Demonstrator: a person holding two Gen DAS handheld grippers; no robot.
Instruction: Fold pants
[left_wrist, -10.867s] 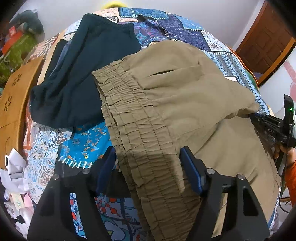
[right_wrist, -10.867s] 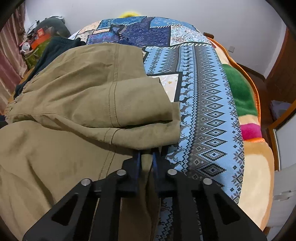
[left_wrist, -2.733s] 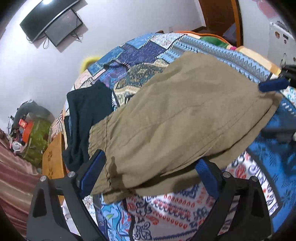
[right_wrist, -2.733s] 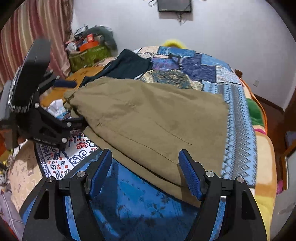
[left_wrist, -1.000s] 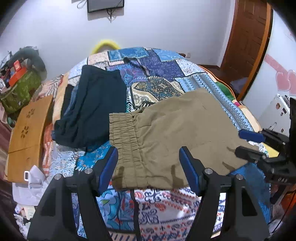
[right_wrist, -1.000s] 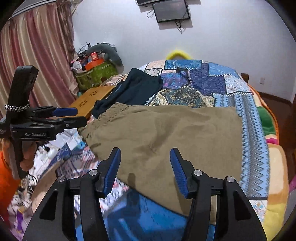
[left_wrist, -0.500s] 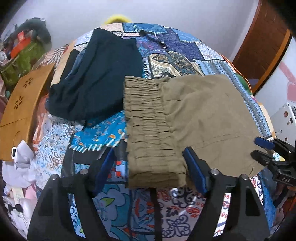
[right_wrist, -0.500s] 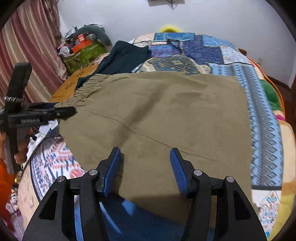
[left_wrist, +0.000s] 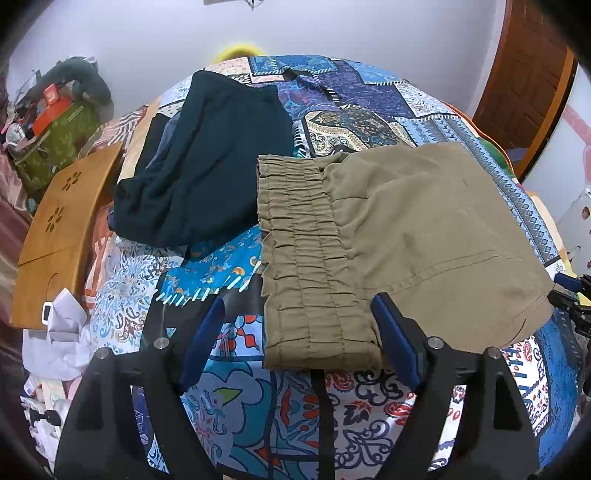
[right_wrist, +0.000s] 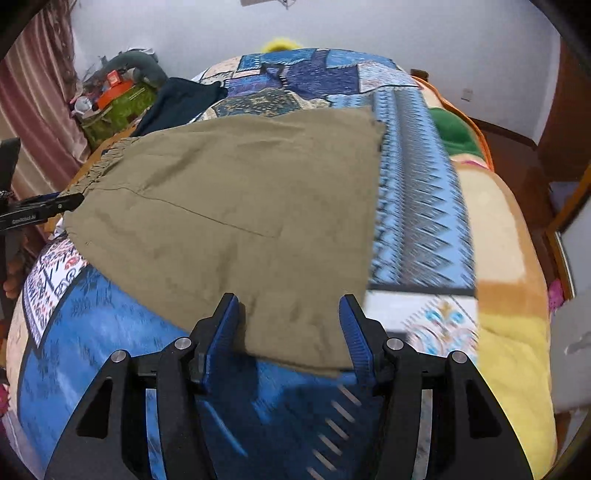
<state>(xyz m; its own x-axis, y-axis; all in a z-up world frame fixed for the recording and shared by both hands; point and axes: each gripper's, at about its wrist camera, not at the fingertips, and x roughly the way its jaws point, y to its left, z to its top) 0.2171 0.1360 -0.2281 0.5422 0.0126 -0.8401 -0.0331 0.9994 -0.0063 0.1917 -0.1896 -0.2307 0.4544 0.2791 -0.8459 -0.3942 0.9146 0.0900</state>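
Folded olive-khaki cotton pants (left_wrist: 399, 236), elastic waistband at 9 o'clock side, flat on patterned blue patchwork bedspread (left_wrist: 236, 266); dark navy garment (left_wrist: 207, 162) at 10 o'clock. Versus half second ago: both grippers nearer cloth edge. Left gripper (left_wrist: 297, 343) released, straddling waistband corner; right gripper (right_wrist: 290, 332) released, straddling hem corner.

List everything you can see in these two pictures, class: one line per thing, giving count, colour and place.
Pants: one, olive, folded flat on the bed, waistband toward the left gripper.
Dark garment: one, navy-black, on the bed beside the waistband.
Bedspread: one, blue patchwork, covering the bed.
Blanket: one, yellow, orange and green, along the bed's right edge.
Wooden board: one, brown, left of the bed.
Green bag: one, far left corner.
Door: one, brown, far right.
Left gripper: black with blue pads, jaws open at the waistband.
Right gripper: same, jaws open at the pants' near edge.
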